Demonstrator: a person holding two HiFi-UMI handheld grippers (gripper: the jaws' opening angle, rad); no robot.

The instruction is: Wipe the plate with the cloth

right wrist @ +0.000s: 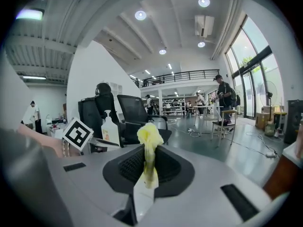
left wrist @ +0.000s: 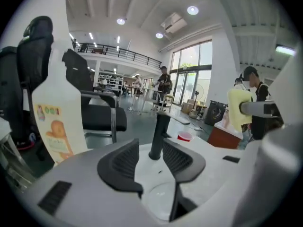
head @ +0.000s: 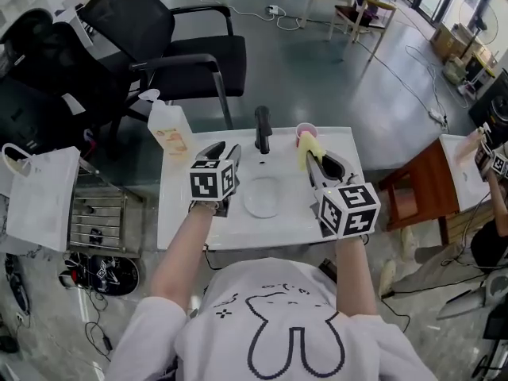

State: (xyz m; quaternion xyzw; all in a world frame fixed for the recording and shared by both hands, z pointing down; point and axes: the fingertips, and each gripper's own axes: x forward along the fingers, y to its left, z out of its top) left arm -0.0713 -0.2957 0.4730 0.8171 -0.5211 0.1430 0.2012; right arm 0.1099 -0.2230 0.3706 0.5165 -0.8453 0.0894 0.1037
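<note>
We record: clear plate (head: 263, 197) on the white sink top (head: 181, 213), between both grippers. Right gripper (head: 311, 162) clamped on the yellow cloth (head: 309, 148), right of the plate. Left gripper (head: 225, 151): jaws apart, nothing held. Black faucet (head: 263, 129) beyond the plate; pump bottle (head: 170, 130) far left; pink cup (head: 305, 130) far right.

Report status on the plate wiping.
Left gripper open, empty. Right gripper shut on yellow cloth. Round white plate in sink, no contact. Nothing in the way.
</note>
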